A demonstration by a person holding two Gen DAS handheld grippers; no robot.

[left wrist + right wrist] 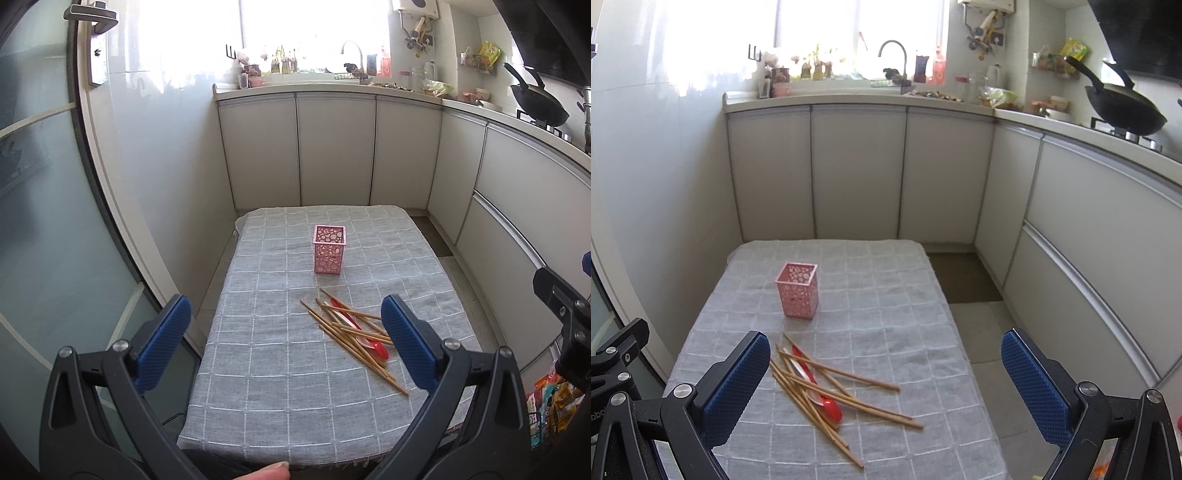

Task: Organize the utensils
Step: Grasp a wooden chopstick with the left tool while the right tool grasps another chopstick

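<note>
Both grippers hover above the table's near end, nothing held. Left gripper jaws wide apart, empty; right gripper the same. Chopsticks lie in a crossed pile at lower centre of the right wrist view, on the grey checked tablecloth, with a red spoon and a pale spoon tangled among them. Pink perforated holder stands upright, left of centre, well apart from the pile. Likely first pick: take an outlying stick near one end, pinch across it, lift clear before tilting it into the holder; avoid dragging neighbours.
</note>
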